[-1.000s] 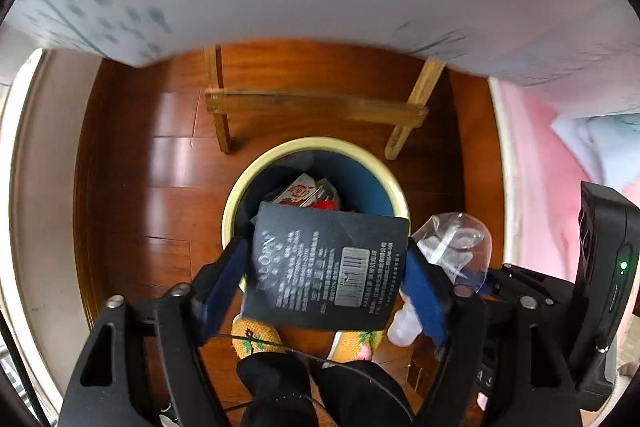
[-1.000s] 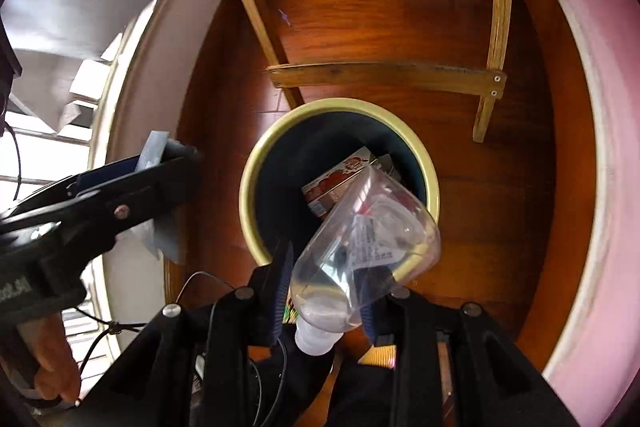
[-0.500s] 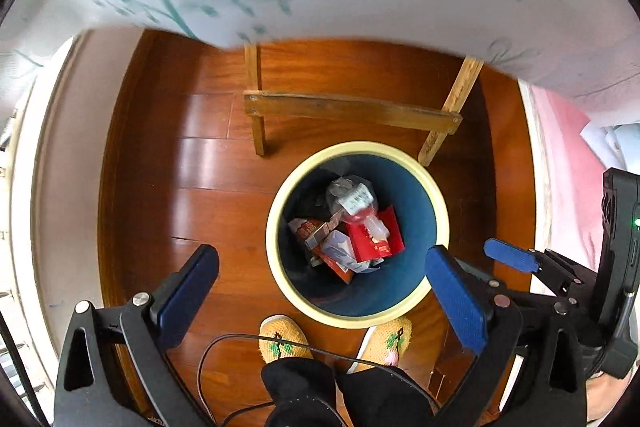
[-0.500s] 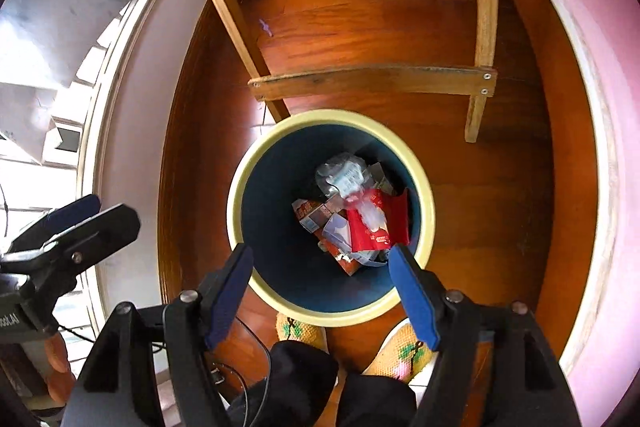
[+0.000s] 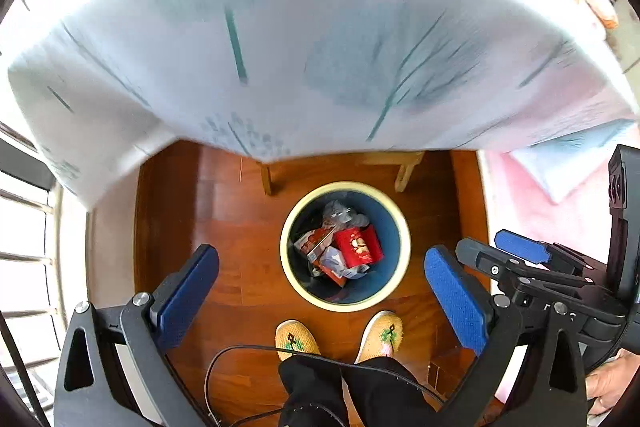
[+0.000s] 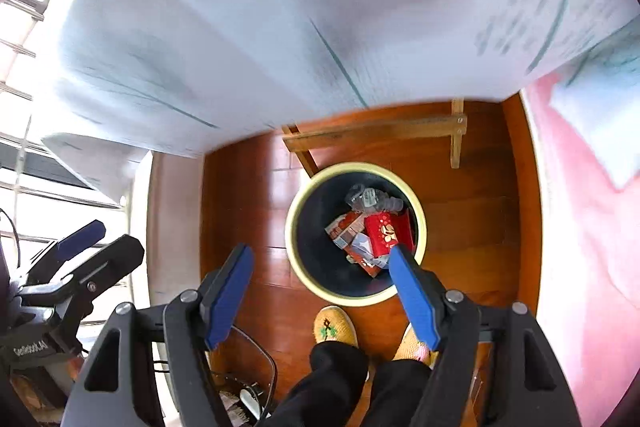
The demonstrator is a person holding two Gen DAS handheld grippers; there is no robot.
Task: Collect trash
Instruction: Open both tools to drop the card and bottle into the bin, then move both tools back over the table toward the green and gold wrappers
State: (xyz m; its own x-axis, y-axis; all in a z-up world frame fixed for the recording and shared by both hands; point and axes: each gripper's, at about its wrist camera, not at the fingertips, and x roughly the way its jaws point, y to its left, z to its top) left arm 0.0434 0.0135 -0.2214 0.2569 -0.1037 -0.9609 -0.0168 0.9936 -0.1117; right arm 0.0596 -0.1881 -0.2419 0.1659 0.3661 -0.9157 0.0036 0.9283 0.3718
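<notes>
Black-framed left claw point(image 5: 320, 291) and right claw point(image 6: 320, 291), blue pads, silver screws; black trousers point(image 5: 352, 387), yellow embroidered slippers point(image 5: 296, 341).

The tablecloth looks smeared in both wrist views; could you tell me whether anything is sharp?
Left wrist view: tablecloth motion-blurred, windows blown out, trash bin fairly crisp. Right wrist view: same blur, bin contents readable.

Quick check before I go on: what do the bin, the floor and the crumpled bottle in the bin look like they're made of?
Bin: likely plastic, smooth blue inner wall with a cream rim.
Floor: glossy reddish-brown wood boards, with visible seams and glare.
Crumpled bottle: thin clear plastic, see-through and creased, with a small label.
</notes>
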